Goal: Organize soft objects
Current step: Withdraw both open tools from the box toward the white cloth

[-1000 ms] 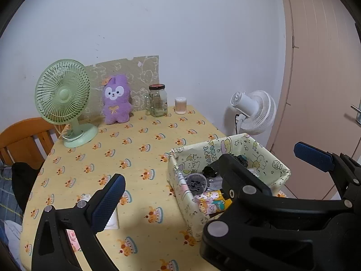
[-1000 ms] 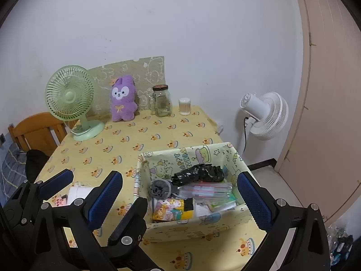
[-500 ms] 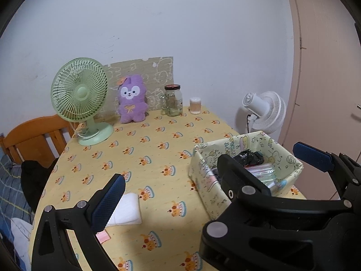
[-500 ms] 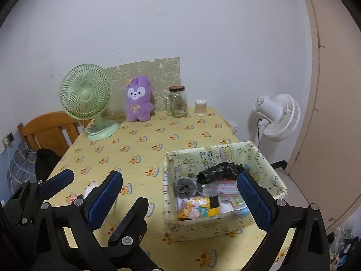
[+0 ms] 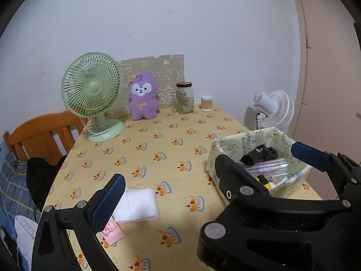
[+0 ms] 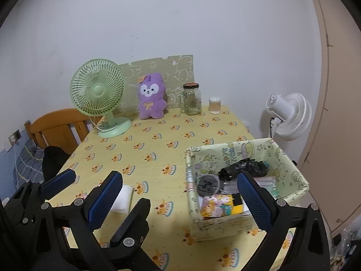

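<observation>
- Progress, judged: early. White soft pad [image 5: 137, 204] lies loose on the counter [image 5: 158, 153], well left of the storage box [image 6: 227, 224]; not yet picked up or binned.
- Purple plush [image 6: 152, 99] sits upright at the counter's far edge, far behind the box, facing the cameras.
- Pad lies flat; long axis roughly left-right, pointing toward the box.
- Left tongs [image 5: 203, 171]: wide open, empty.
- Right tongs [image 6: 180, 199]: wide open, empty, above the box's near-left side.

Bare tablecloth [image 6: 158, 149] mid-table, fabric bin [image 6: 293, 176] blocking right, green fan [image 6: 99, 94] rear-left
</observation>
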`<state>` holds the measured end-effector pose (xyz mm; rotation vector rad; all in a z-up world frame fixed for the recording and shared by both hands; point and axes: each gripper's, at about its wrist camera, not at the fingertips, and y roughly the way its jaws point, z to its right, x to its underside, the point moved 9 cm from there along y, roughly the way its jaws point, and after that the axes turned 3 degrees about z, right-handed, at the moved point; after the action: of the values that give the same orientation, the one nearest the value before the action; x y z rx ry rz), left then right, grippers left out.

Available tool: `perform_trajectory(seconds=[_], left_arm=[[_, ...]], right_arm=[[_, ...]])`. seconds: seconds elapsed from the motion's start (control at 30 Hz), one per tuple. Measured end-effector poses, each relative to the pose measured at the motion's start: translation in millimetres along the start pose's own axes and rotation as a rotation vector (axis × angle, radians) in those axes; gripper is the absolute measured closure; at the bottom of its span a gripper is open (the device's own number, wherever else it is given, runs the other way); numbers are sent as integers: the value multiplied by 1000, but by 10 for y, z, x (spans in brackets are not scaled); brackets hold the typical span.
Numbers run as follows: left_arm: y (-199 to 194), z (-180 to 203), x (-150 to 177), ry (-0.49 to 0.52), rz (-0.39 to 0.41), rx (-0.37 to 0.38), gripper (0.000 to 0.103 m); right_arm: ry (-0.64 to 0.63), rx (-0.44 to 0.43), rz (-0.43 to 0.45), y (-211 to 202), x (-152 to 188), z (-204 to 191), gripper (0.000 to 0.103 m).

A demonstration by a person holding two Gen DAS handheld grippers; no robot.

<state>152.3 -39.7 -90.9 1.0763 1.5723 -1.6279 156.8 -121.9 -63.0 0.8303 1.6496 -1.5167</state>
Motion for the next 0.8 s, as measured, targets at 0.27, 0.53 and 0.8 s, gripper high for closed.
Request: perform_trajectory(seconds=[0.27, 0.53, 0.8], left_arm=[[42, -222, 146, -21, -24, -32, 0], [76, -473, 268, -53, -32, -72, 0], [136, -666, 383, -83, -53, -96, 0]], right_arm=[[-12, -31, -24, 142, 114, -214, 0], [-29, -64, -33, 267, 209, -463, 0], [-39, -81, -51, 395, 275, -637, 0]])
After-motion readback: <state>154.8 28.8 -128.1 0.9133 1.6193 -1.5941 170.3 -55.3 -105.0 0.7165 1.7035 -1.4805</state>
